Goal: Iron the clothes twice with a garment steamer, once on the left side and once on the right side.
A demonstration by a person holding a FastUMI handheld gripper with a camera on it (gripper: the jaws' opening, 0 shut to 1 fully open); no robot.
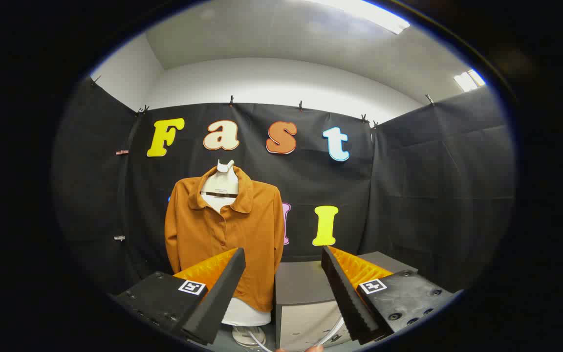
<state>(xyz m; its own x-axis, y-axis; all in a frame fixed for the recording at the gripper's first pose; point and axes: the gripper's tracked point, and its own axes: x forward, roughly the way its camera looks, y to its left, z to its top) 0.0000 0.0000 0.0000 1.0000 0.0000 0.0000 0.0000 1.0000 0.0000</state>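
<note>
Shirt [225, 230] hangs buttoned on mannequin torso [220, 183], front facing out, so both sides are reachable for steaming. Gripper [281, 293] fingers spread wide, nothing between them; shirt well beyond, ahead of left finger. Grey cabinet [301, 293] just right of shirt, closed, contents unknown. Steamer itself not identifiable; clear hose [330, 337] low, right of shirt.

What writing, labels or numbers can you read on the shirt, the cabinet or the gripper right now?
Orange shirt: no print or number shows; the dark strip inside its collar is too small to read.
Grey cabinet beside it: no text visible.
Gripper, fingers open and apart, holding nothing: two square black-and-white markers, patterns rather than words.
</note>
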